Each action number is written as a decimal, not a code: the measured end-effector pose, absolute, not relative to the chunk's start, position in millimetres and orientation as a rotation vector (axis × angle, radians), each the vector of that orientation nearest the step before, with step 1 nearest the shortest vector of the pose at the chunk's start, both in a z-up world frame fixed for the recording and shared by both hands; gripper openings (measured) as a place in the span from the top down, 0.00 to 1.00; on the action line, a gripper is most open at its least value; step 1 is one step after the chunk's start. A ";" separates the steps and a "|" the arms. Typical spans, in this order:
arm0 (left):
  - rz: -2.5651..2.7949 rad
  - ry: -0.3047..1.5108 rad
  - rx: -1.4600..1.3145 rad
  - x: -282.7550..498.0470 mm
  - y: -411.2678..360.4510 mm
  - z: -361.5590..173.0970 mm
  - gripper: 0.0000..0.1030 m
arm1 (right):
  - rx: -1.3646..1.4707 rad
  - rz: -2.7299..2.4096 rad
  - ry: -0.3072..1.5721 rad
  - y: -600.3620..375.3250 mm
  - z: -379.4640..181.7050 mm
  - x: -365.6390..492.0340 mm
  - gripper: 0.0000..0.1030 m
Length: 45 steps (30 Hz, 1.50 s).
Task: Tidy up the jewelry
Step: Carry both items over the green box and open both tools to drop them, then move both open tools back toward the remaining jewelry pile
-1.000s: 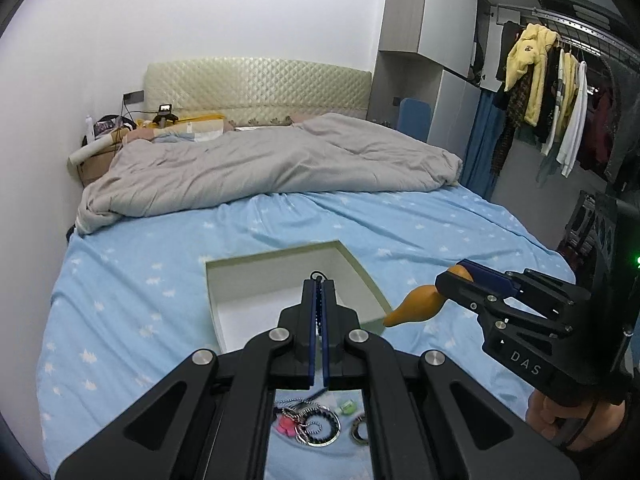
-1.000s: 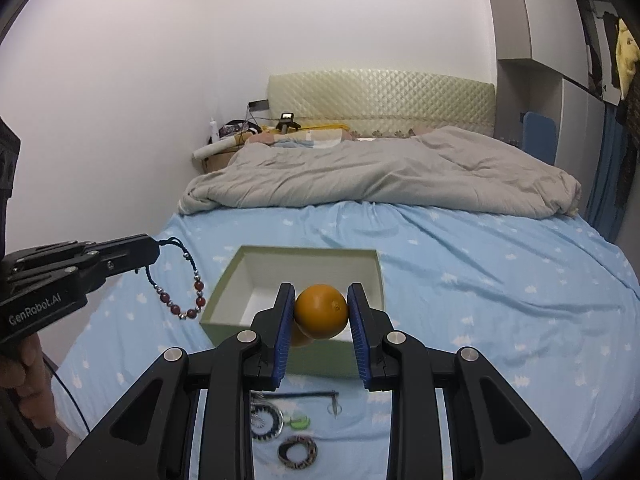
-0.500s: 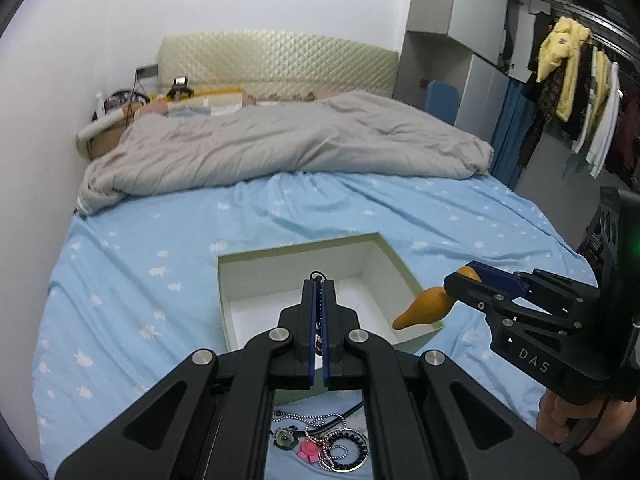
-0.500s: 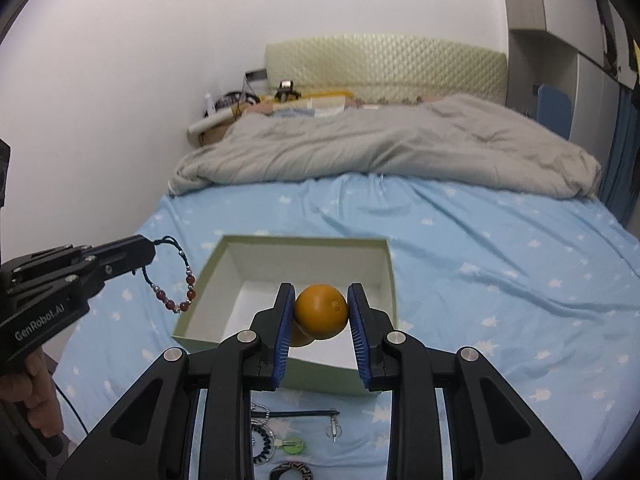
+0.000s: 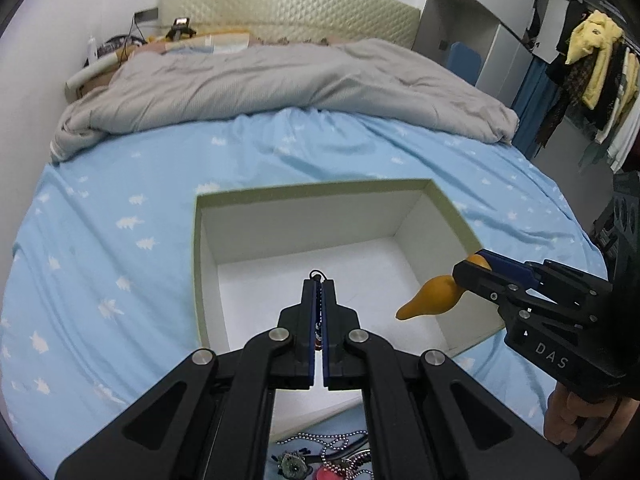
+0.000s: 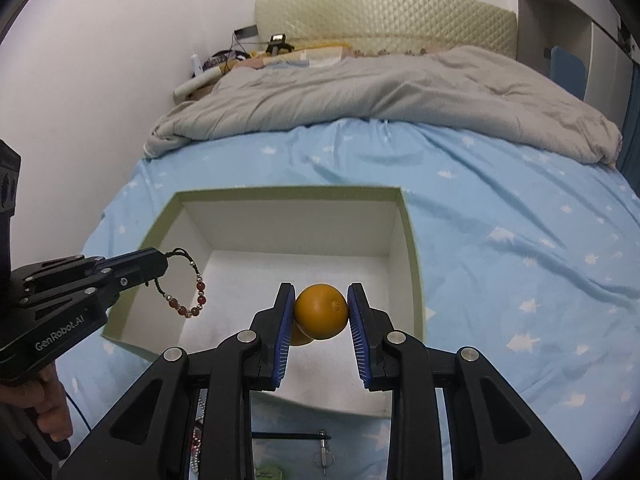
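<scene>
Left wrist view: left gripper (image 5: 319, 280) hangs over the open box (image 5: 452, 210) on the bed (image 5: 120, 208), jaws clenched on the cord of a beaded bracelet; only a black loop shows past the tips, the beads hidden below the jaws. Right gripper (image 5: 464, 276) comes in from the right over the box's right wall, grasping an orange gourd-shaped pendant (image 5: 430, 302), its long axis lying sideways, narrow end pointing left into the box. More jewelry, a heap of bead chains (image 5: 320, 456), lies on the sheet nearer than the box.

Right wrist view: right gripper (image 6: 321, 300) clamps the pendant's round end (image 6: 320, 311) above the box floor (image 6: 280, 280). Left gripper (image 6: 160, 266) enters from the left; the beaded bracelet (image 6: 188, 292) dangles from it just inside the box's left wall (image 6: 160, 228). A pin-like piece (image 6: 296, 436) lies on the sheet below; what it is, I cannot quite tell.

Judgement: both pieces sit directly above the box interior; the drop is straight down, each gripper equally placed.
</scene>
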<state>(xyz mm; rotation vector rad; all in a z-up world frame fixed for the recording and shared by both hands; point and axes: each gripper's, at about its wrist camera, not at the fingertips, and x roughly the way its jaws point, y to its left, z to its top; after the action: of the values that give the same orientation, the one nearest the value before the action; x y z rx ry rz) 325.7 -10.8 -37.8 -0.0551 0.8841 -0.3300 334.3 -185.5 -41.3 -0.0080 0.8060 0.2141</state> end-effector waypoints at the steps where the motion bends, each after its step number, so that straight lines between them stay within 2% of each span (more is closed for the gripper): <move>1: -0.329 0.891 -0.058 326.8 -10.5 -39.7 0.99 | -0.006 0.215 0.812 -185.4 -44.0 336.4 0.76; 5: -0.322 0.899 -0.077 326.4 -7.7 -37.6 0.98 | -0.010 0.212 0.821 -184.8 -44.8 339.0 0.76; 7: -0.314 0.886 -0.069 322.7 -8.4 -30.8 0.95 | -0.005 0.214 0.811 -185.1 -39.6 338.2 0.74; 8: -0.309 0.879 -0.065 319.4 -8.7 -26.1 0.84 | -0.001 0.215 0.805 -186.0 -36.6 337.1 0.68; 9: -0.309 0.871 -0.065 316.1 -9.0 -21.3 0.66 | 0.002 0.216 0.798 -186.5 -33.0 334.7 0.65; 11: -0.307 0.850 -0.065 310.2 -8.0 -11.2 0.48 | 0.004 0.219 0.780 -187.3 -24.1 327.5 0.65; 20: -0.307 0.760 -0.076 263.5 2.6 37.6 0.48 | 0.013 0.221 0.670 -195.5 28.5 268.3 0.65; 28: -0.298 0.699 -0.071 212.1 12.8 59.7 0.48 | 0.028 0.233 0.584 -195.2 51.8 206.4 0.65; 35: -0.301 0.663 -0.085 173.1 19.2 56.5 0.48 | 0.037 0.228 0.525 -198.6 49.9 155.4 0.65; 45: -0.331 0.682 -0.152 134.1 20.3 25.0 0.48 | 0.025 0.197 0.502 -208.1 19.1 100.3 0.65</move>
<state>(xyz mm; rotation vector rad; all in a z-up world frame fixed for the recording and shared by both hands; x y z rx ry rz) 134.1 20.3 25.0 -0.1524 0.6820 -0.3314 100.3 -208.1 19.1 0.0245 0.5020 0.1974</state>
